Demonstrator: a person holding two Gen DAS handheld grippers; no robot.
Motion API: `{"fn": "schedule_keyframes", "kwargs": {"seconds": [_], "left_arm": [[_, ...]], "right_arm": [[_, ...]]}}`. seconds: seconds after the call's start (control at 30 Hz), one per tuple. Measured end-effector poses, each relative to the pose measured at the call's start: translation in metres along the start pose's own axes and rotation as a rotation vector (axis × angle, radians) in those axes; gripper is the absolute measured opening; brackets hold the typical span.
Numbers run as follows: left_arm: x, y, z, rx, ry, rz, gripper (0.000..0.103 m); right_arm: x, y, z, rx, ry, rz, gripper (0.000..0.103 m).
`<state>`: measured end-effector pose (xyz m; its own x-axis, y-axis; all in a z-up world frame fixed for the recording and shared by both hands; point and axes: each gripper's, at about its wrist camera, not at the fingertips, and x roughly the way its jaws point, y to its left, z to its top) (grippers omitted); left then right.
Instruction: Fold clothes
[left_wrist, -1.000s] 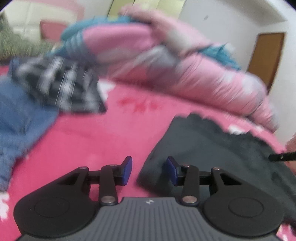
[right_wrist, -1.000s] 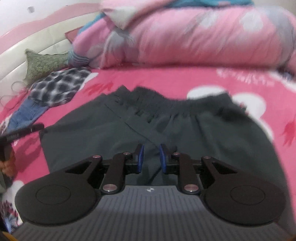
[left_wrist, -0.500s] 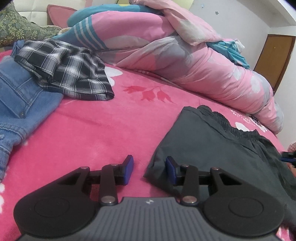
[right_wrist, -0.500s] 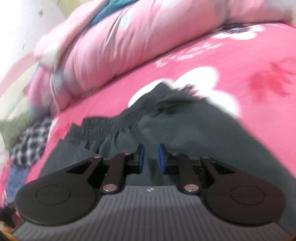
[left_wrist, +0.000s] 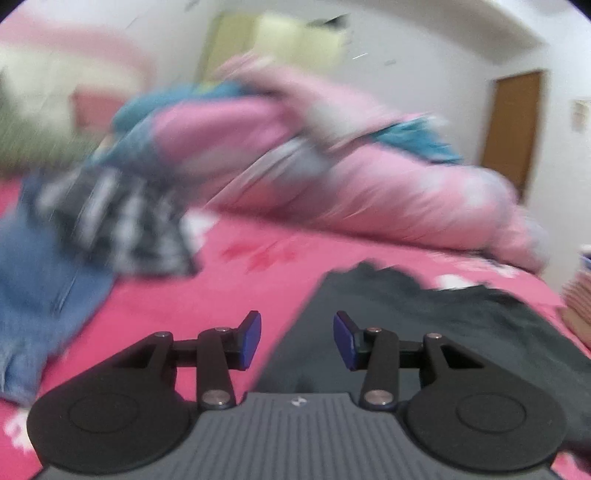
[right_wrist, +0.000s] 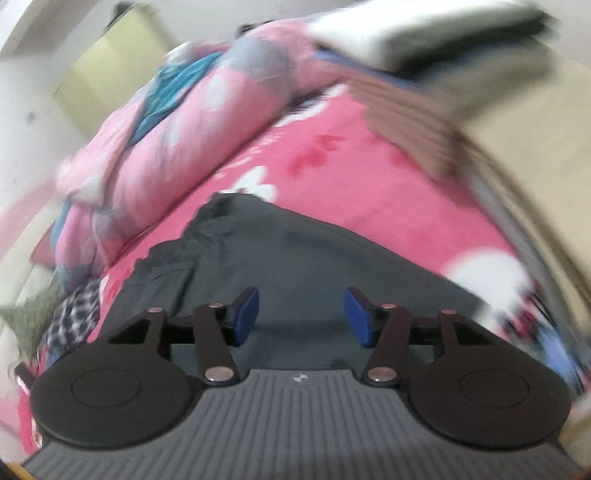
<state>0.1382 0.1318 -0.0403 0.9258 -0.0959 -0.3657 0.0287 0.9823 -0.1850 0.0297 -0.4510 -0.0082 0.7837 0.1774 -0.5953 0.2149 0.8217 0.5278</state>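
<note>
Dark grey shorts (left_wrist: 424, 317) lie spread flat on the pink flowered bedsheet (left_wrist: 207, 295). In the left wrist view, my left gripper (left_wrist: 297, 341) hovers over the shorts' left edge, its jaws opening with nothing between the blue pads. In the right wrist view the same shorts (right_wrist: 306, 258) fill the middle, and my right gripper (right_wrist: 301, 317) hangs above them, tilted, jaws opening wide and empty. Both views are blurred by motion.
A pink quilt (left_wrist: 369, 192) is heaped along the back of the bed. A plaid garment (left_wrist: 122, 221) and blue jeans (left_wrist: 40, 291) lie to the left. Folded clothes (right_wrist: 424, 40) are stacked at the bed's right, and a brown door (left_wrist: 513, 129) stands in the far wall.
My right gripper has swung to the right over the shorts, rolled, and opened from nearly shut. My left gripper has lifted a little and its jaws have widened slightly.
</note>
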Motion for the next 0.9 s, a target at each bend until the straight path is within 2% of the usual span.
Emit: {"fn": "schedule_keyframes", "kwargs": {"seconds": [0.07, 0.17, 0.27, 0.37, 0.47, 0.53, 0.67, 0.9], "left_arm": [[-0.029, -0.038, 0.002, 0.079, -0.019, -0.146, 0.05], [-0.062, -0.103, -0.011, 0.232, 0.051, -0.391, 0.06], [-0.093, -0.173, -0.045, 0.416, 0.125, -0.634, 0.062], [-0.121, -0.227, -0.083, 0.606, 0.152, -0.786, 0.062], [-0.139, -0.259, -0.111, 0.78, 0.132, -0.845, 0.059], [-0.143, -0.273, -0.124, 0.848, 0.141, -0.867, 0.054], [-0.143, -0.292, -0.143, 0.979, 0.138, -0.825, 0.051], [-0.135, -0.303, -0.151, 1.043, 0.155, -0.786, 0.042]], "right_arm": [[-0.009, -0.019, -0.012, 0.057, -0.01, -0.04, 0.053], [-0.009, -0.039, -0.02, 0.09, 0.0, -0.07, 0.054], [0.0, -0.051, -0.022, 0.121, 0.011, -0.068, 0.054], [0.006, -0.062, -0.024, 0.147, 0.028, -0.089, 0.054], [0.003, -0.072, -0.028, 0.171, 0.03, -0.089, 0.055], [0.002, -0.081, -0.029, 0.197, 0.026, -0.075, 0.055], [0.003, -0.094, -0.03, 0.241, 0.011, -0.037, 0.055], [0.012, -0.102, -0.023, 0.258, 0.004, 0.001, 0.055]]}}
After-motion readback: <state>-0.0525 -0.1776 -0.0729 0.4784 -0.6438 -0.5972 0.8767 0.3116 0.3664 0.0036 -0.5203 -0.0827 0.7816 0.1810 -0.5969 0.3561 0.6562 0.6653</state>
